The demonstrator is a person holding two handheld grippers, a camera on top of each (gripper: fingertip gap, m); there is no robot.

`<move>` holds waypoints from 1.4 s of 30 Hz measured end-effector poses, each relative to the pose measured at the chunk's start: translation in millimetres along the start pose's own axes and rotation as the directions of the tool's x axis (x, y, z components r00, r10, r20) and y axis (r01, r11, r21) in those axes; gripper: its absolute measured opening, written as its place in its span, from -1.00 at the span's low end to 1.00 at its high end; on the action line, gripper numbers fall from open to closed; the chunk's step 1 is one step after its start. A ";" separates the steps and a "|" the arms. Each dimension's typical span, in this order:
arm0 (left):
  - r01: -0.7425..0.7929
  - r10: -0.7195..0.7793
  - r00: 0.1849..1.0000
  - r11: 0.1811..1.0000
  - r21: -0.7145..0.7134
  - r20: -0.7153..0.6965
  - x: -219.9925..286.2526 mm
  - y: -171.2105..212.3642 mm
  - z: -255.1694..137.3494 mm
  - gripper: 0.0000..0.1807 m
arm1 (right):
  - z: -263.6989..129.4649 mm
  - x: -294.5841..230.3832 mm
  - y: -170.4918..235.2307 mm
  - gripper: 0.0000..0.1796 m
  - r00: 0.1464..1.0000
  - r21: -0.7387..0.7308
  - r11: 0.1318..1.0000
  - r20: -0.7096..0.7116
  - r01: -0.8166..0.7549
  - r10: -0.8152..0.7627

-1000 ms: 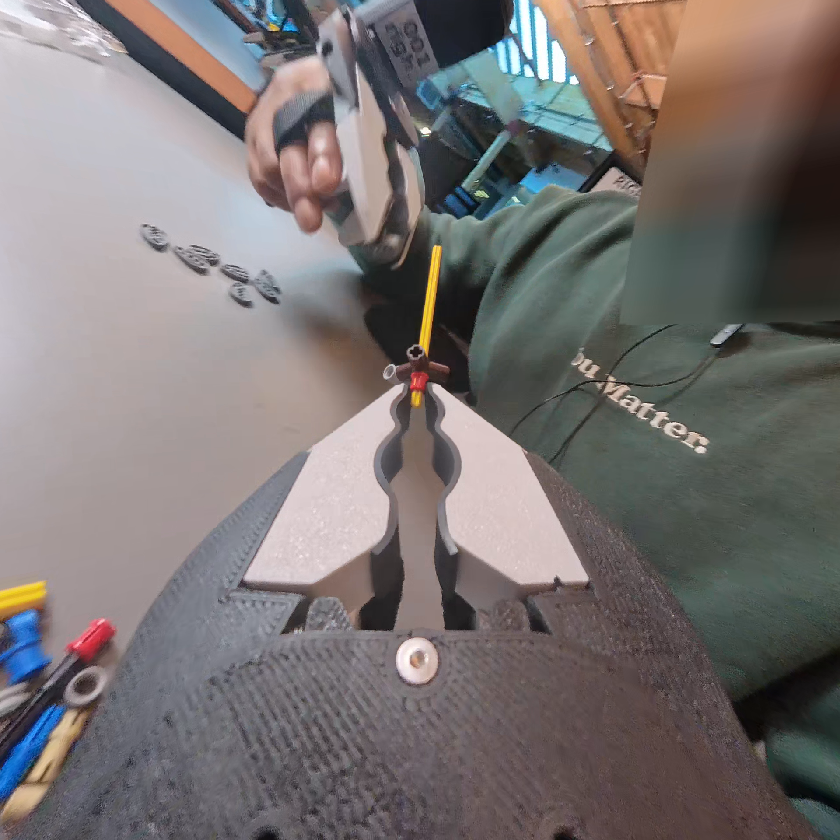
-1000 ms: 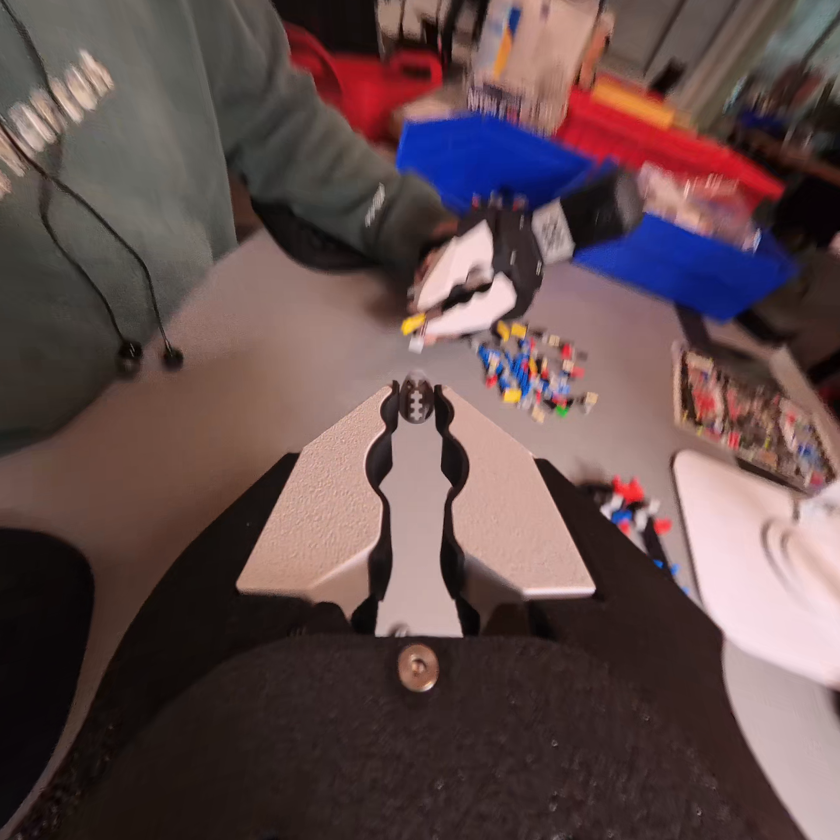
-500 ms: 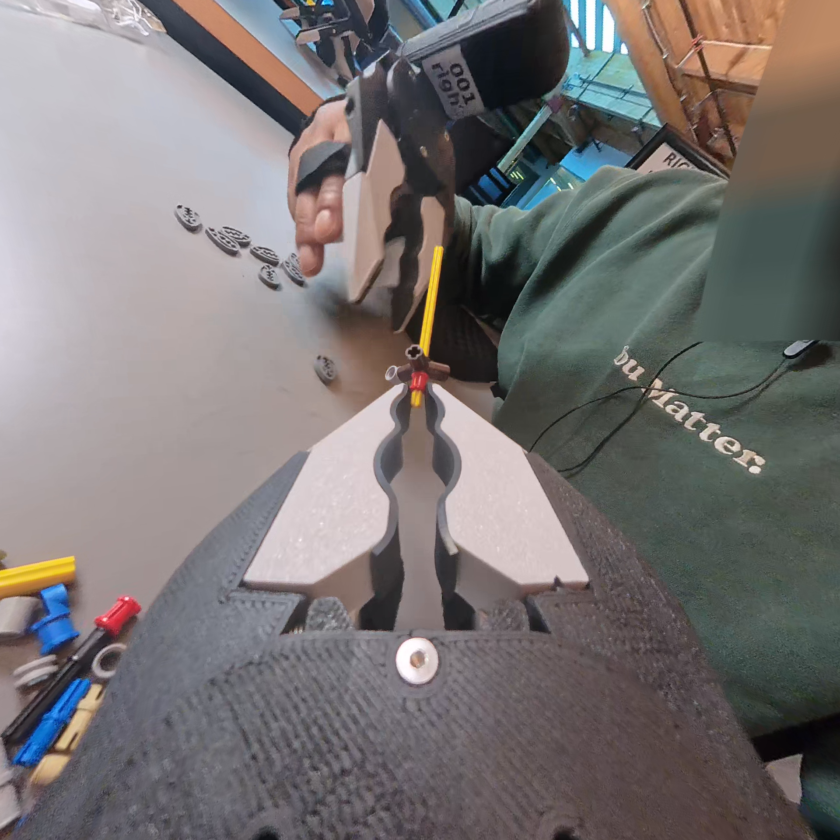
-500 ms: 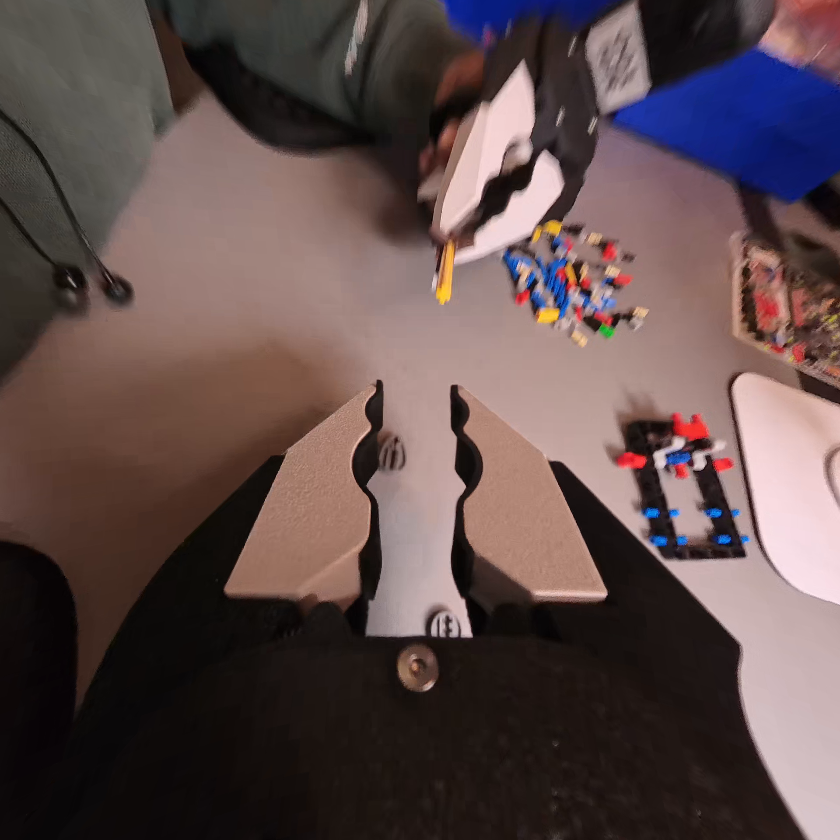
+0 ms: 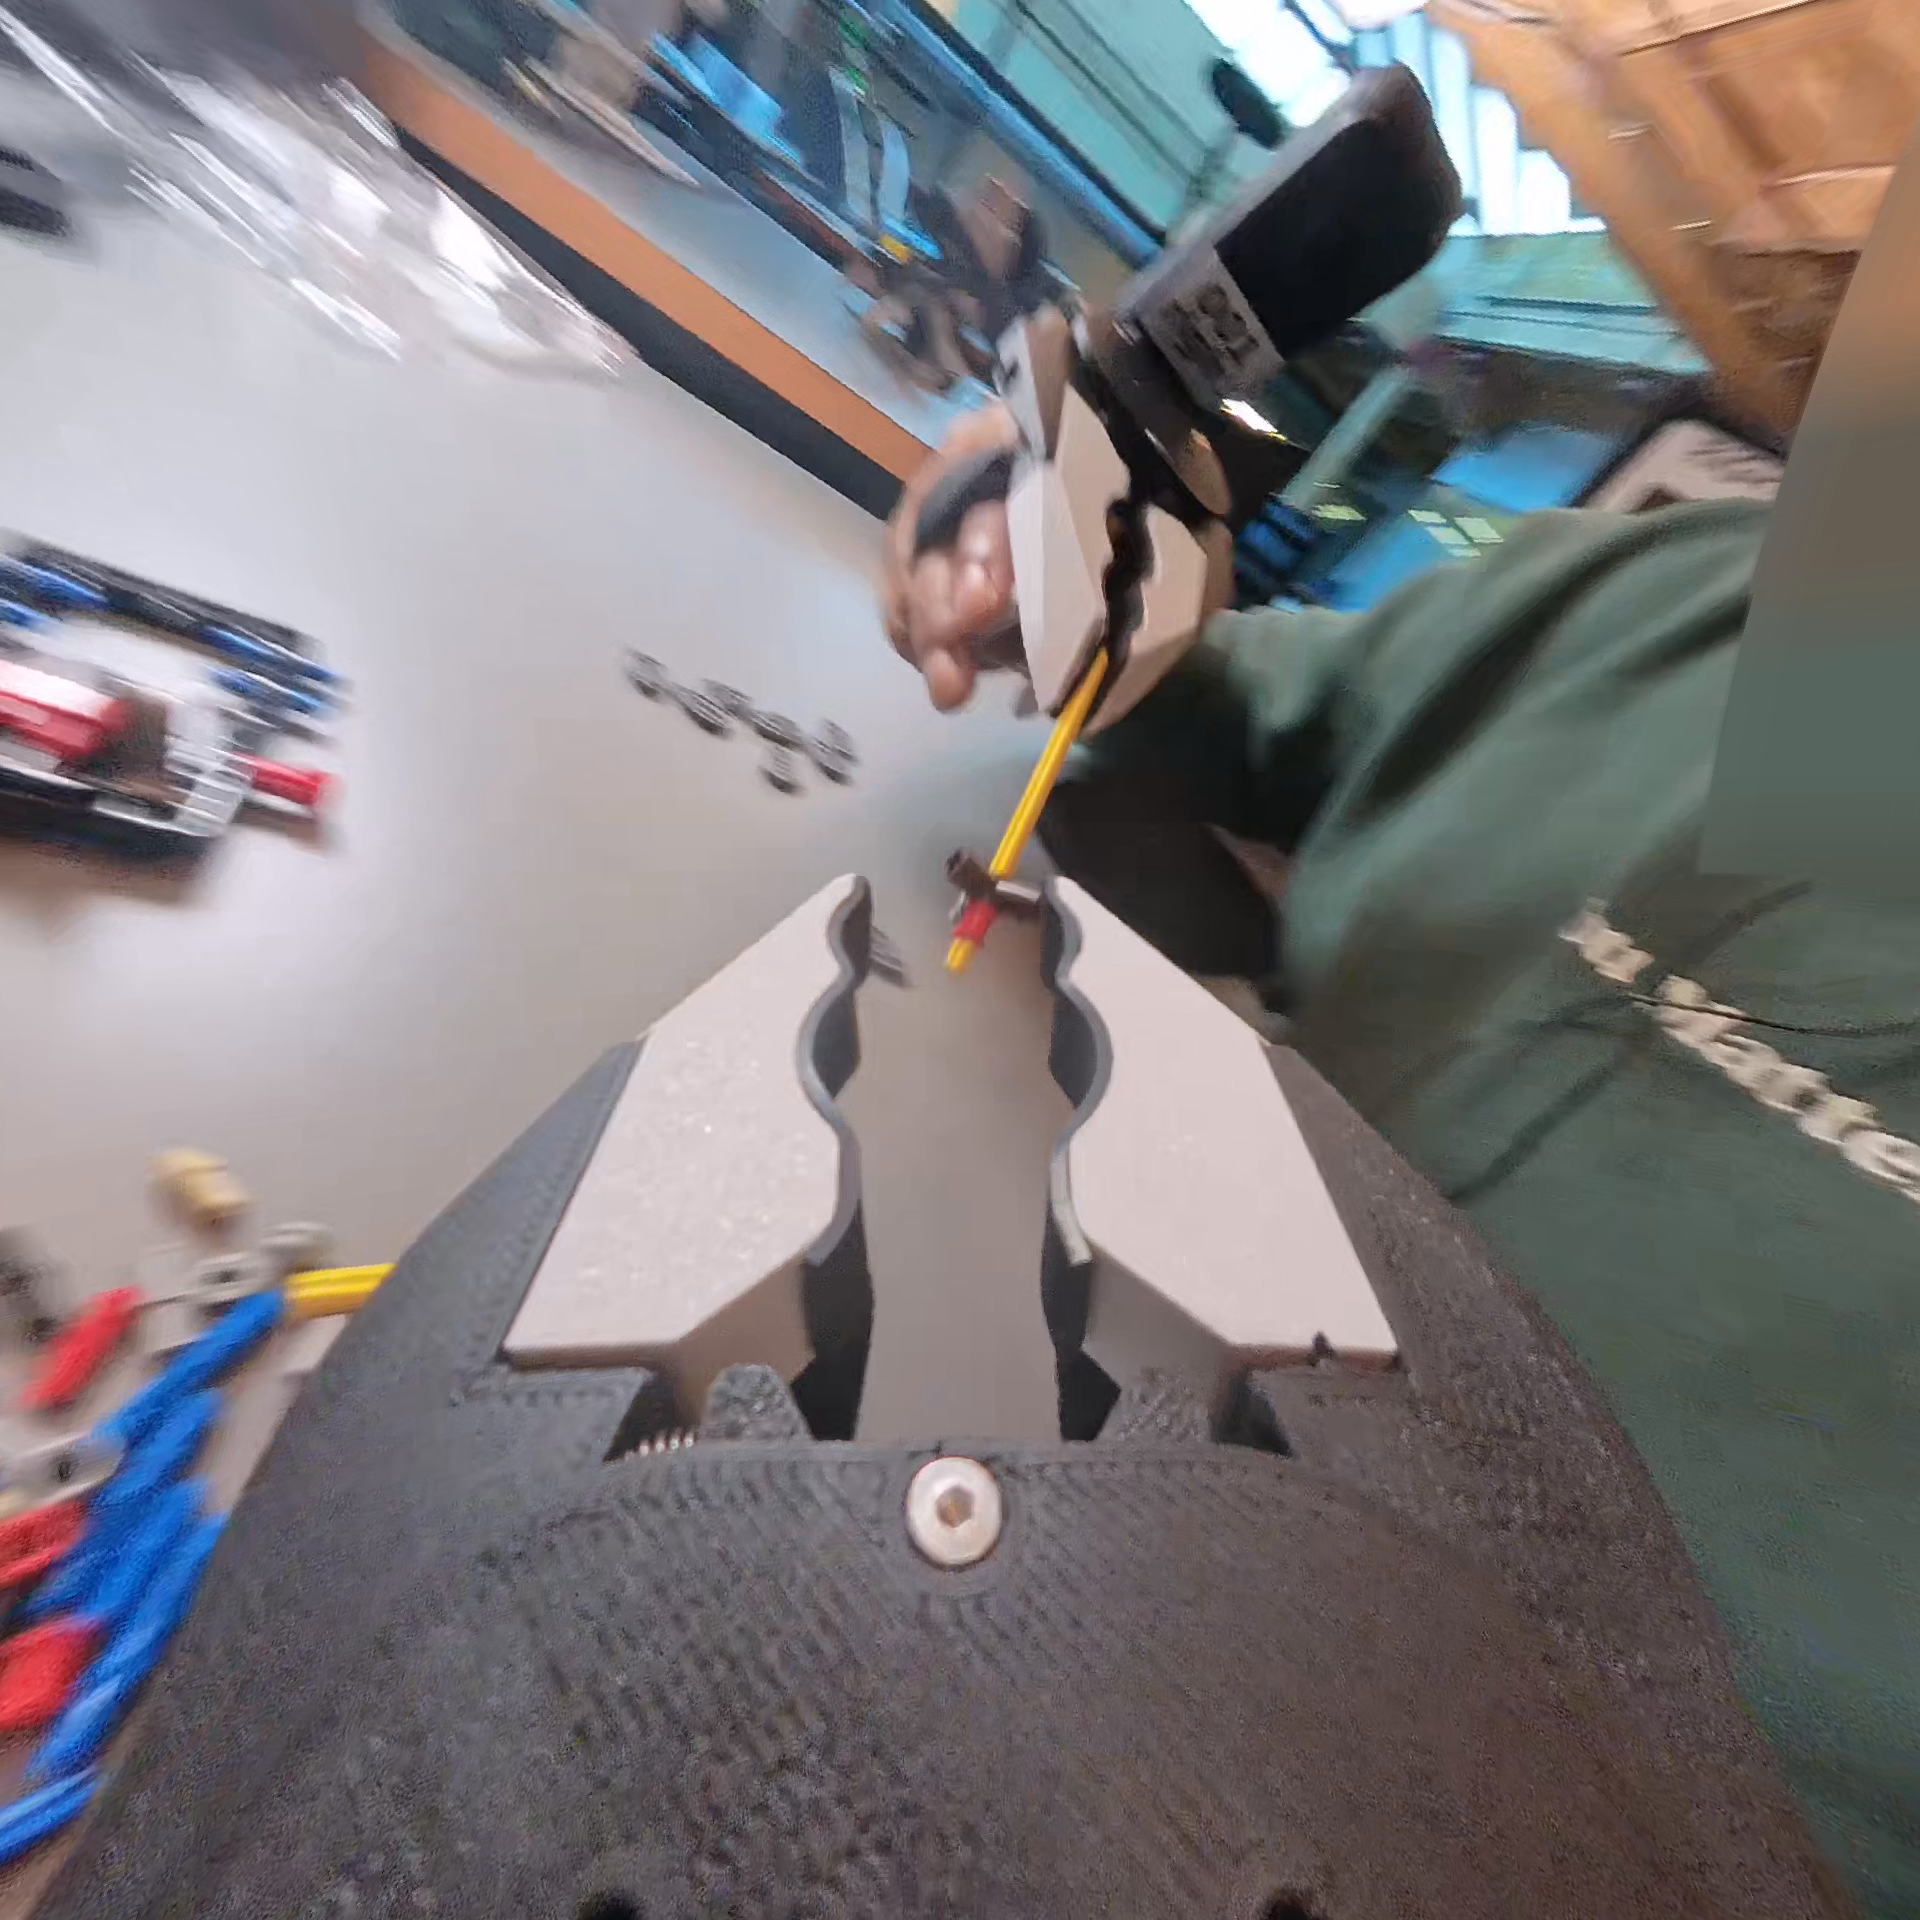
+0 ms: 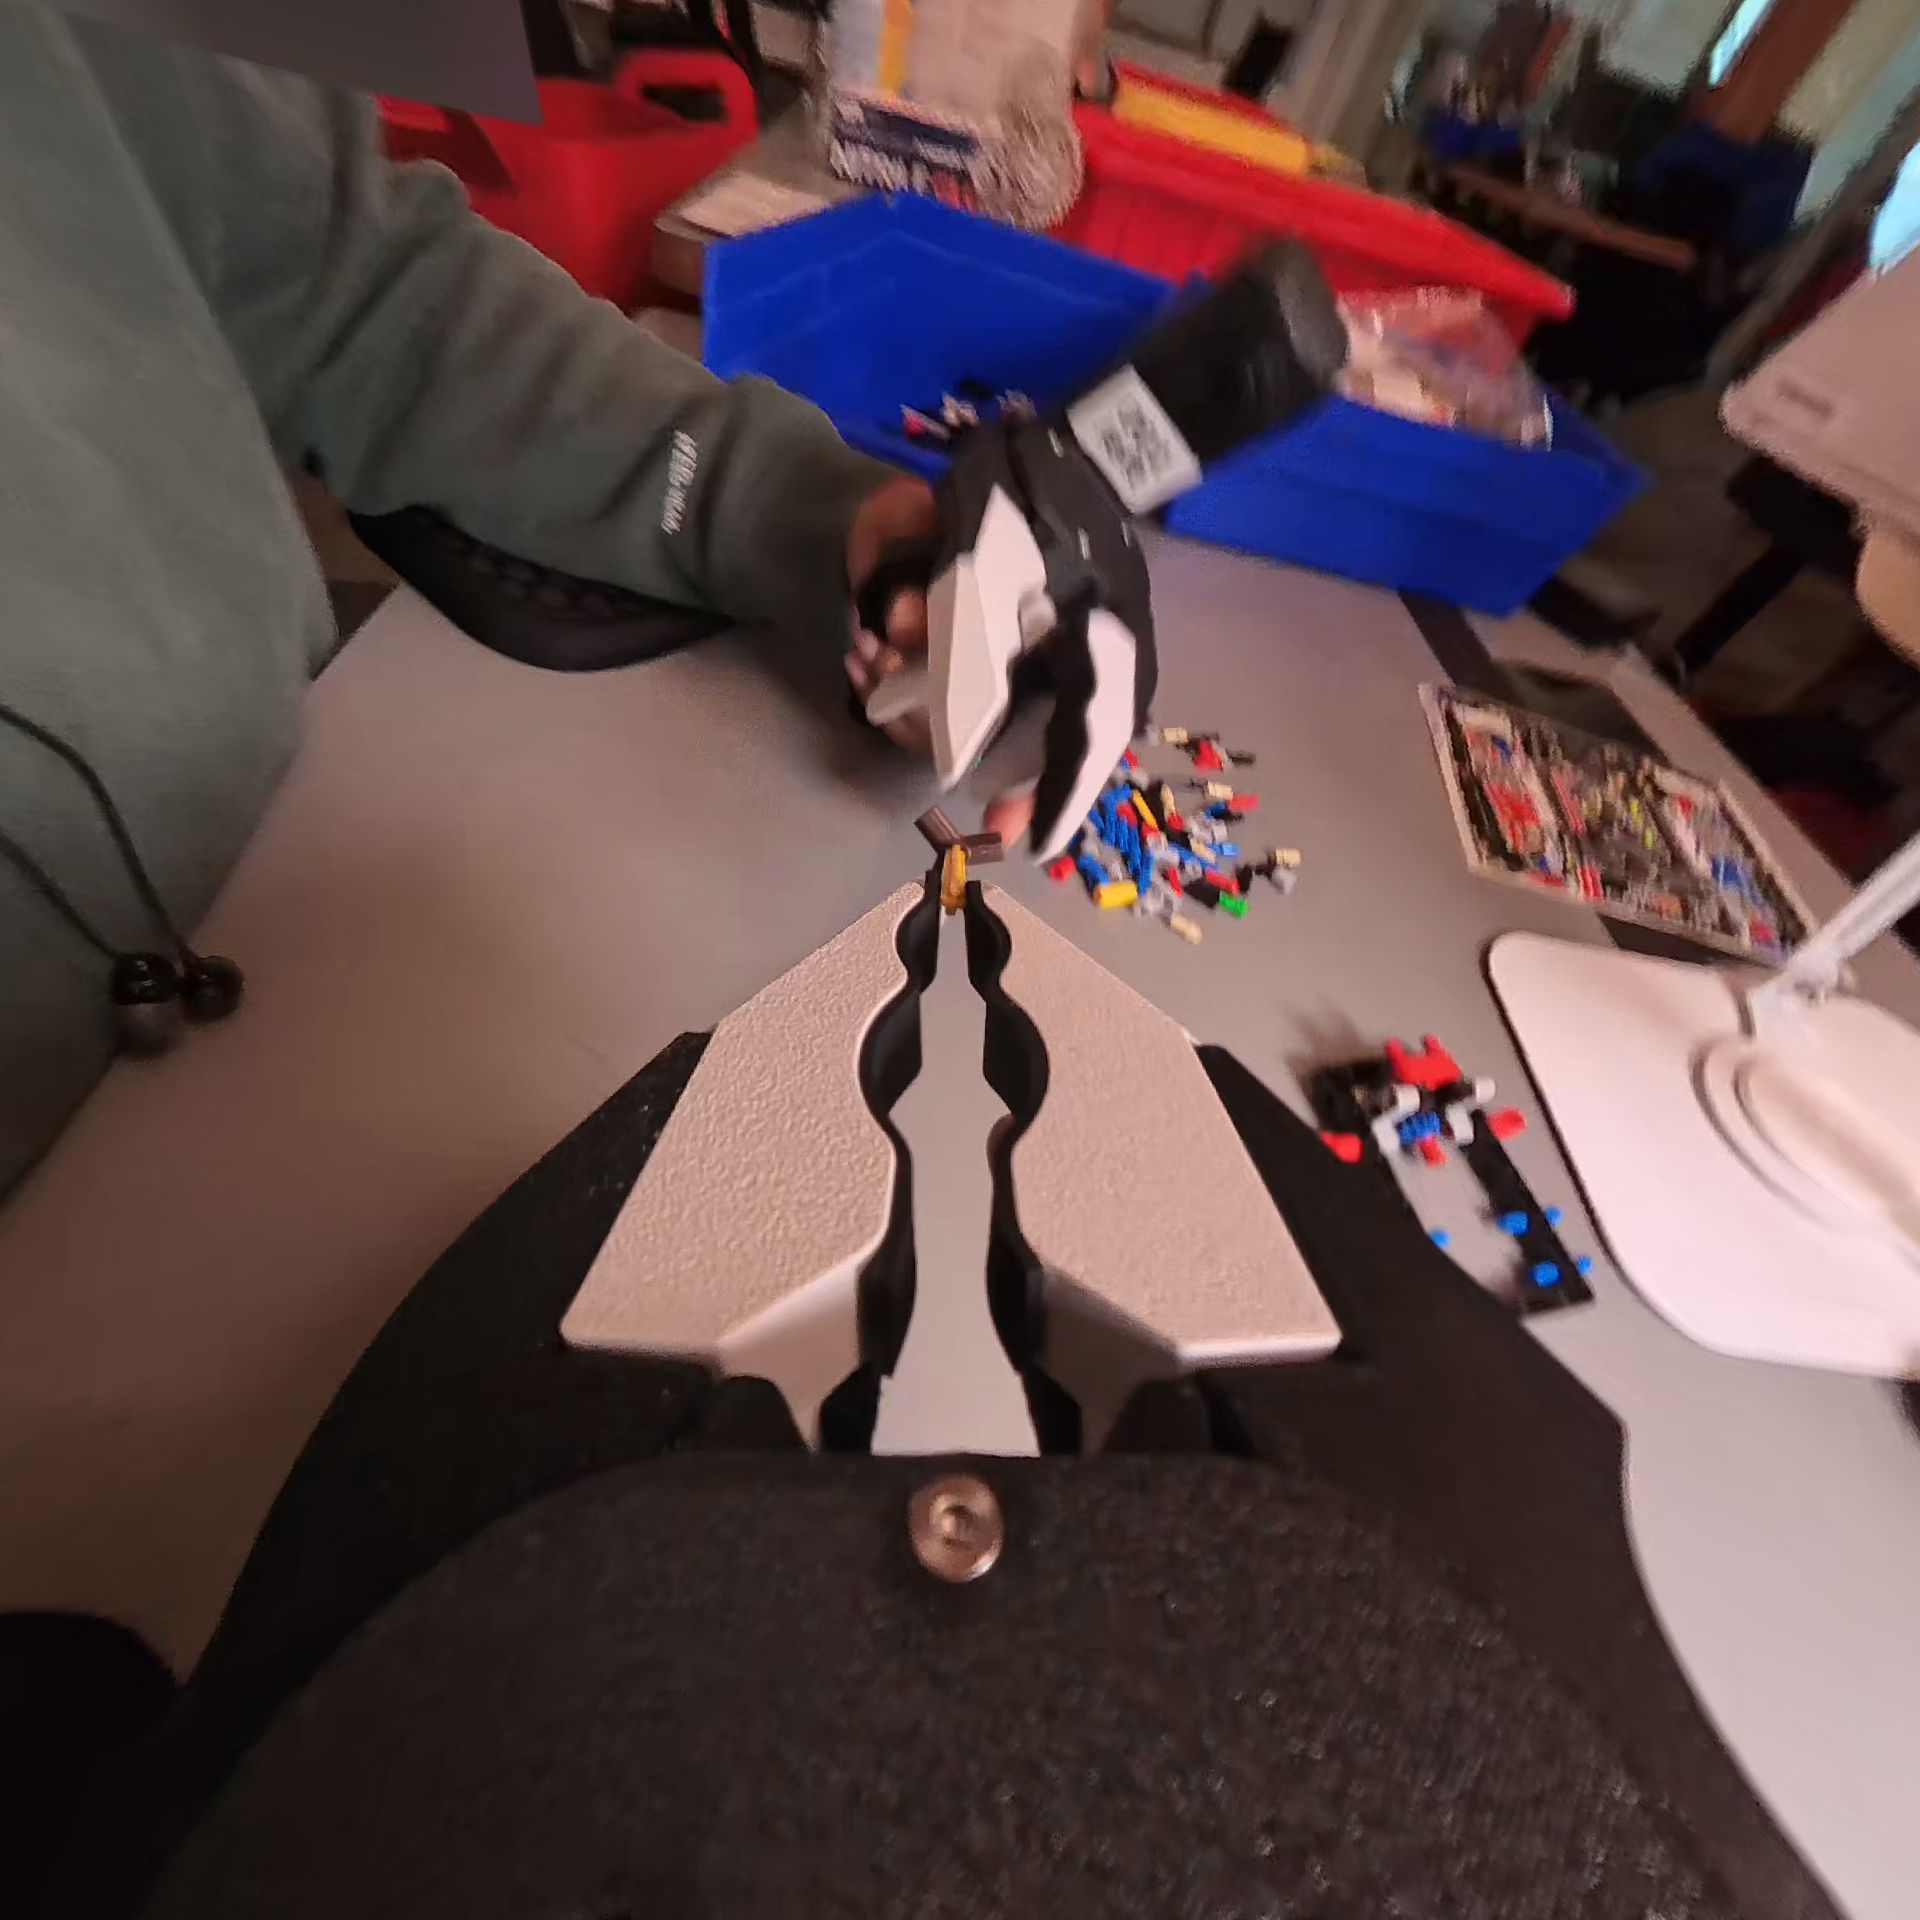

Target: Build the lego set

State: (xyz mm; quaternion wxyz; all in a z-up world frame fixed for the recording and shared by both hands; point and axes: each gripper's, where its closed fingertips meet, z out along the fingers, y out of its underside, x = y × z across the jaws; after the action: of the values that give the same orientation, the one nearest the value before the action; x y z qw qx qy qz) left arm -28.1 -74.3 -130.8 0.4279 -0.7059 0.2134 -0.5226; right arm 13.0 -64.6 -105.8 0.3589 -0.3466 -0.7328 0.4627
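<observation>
- Left wrist view: left gripper [image 5: 956,904] fingers stood apart, holding nothing; yellow axle [image 5: 1029,800] with its brown connector [image 5: 982,883] hung between them, clamped by right gripper [image 5: 1101,665].
- Right wrist view: right gripper [image 6: 951,899] pinched that axle [image 6: 953,868] above the grey table [image 6: 582,831]; left gripper [image 6: 1023,831] gaped.

The right claw [image 6: 954,896] is pinched nearly closed at its tips, while the left claw [image 5: 956,906] gapes wide.

loose bricks [image 6: 1164,831] behind frame [image 6: 1455,1153], lamp base [image 6: 1704,1164] right
</observation>
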 end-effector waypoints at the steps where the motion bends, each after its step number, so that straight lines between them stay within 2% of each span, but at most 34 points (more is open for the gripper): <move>1: -0.058 0.056 0.995 0.998 0.024 0.081 -5.4 -9.4 -5.9 -0.62 | 0.7 5.8 4.9 -0.97 0.999 -0.035 0.999 -0.027 -0.037 0.036; 3: -0.216 0.210 0.954 0.976 0.003 0.215 -4.8 -22.5 -11.5 -0.64 | 3.1 10.7 8.1 -0.98 0.992 -0.044 0.992 -0.049 -0.119 0.117; 5: -0.348 0.363 0.887 0.932 -0.103 0.286 -1.4 -19.0 -0.4 -0.66 | 8.8 10.2 7.0 -0.98 0.981 -0.027 0.981 -0.040 -0.190 0.189; 7: -0.416 0.461 0.834 0.886 -0.204 0.303 -0.6 -6.9 17.1 -0.71 | 16.2 7.9 7.3 -0.98 0.971 -0.030 0.971 -0.029 -0.238 0.237; 9: -0.454 0.516 0.807 0.853 -0.257 0.287 2.4 1.1 28.5 -0.85 | 22.8 5.9 11.6 -0.98 0.967 -0.057 0.965 -0.035 -0.256 0.254; 13: -0.525 0.618 0.724 0.782 -0.336 0.307 -1.7 4.9 29.0 -0.97 | 27.5 2.5 15.6 -0.98 0.961 -0.080 0.957 -0.042 -0.278 0.275; 15: -0.533 0.628 0.719 0.773 -0.344 0.298 -0.5 7.3 29.7 -0.97 | 27.9 0.6 15.8 -0.97 0.963 -0.081 0.959 -0.028 -0.271 0.269; 18: -0.507 0.580 0.777 0.807 -0.304 0.244 5.8 10.6 30.6 -0.98 | 22.8 -5.0 14.0 -0.97 0.981 -0.081 0.978 0.023 -0.192 0.194; 22: -0.441 0.526 0.829 0.824 -0.356 0.191 -3.9 32.1 25.2 -0.97 | -0.3 -19.8 53.0 -0.72 0.985 -0.286 0.958 0.170 0.017 0.033; 25: -0.424 0.504 0.848 0.831 -0.361 0.164 -4.2 37.6 26.9 -0.97 | -8.7 -23.2 93.4 -0.63 0.977 -0.436 0.898 0.210 0.055 0.042; 28: -0.420 0.499 0.854 0.828 -0.372 0.146 -4.3 41.6 30.4 -0.97 | -4.1 -22.6 103.1 -0.61 0.972 -0.452 0.891 0.229 0.054 0.058; 35: -0.411 0.493 0.859 0.826 -0.386 0.141 -5.9 45.3 32.5 -0.97 | 6.9 -26.1 111.0 -0.76 0.954 -0.523 0.844 0.296 0.117 0.051; 42: -0.398 0.479 0.869 0.825 -0.401 0.123 -5.1 49.9 31.7 -0.97 | 7.2 -30.8 111.7 -0.80 0.937 -0.557 0.818 0.341 0.143 0.069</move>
State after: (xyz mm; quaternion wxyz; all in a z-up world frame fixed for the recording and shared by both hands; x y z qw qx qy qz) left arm 6.5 -85.5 -177.6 0.4196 -0.7570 0.4152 -0.2802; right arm 42.0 -56.5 -218.0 0.1125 -0.3370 -0.8959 0.2669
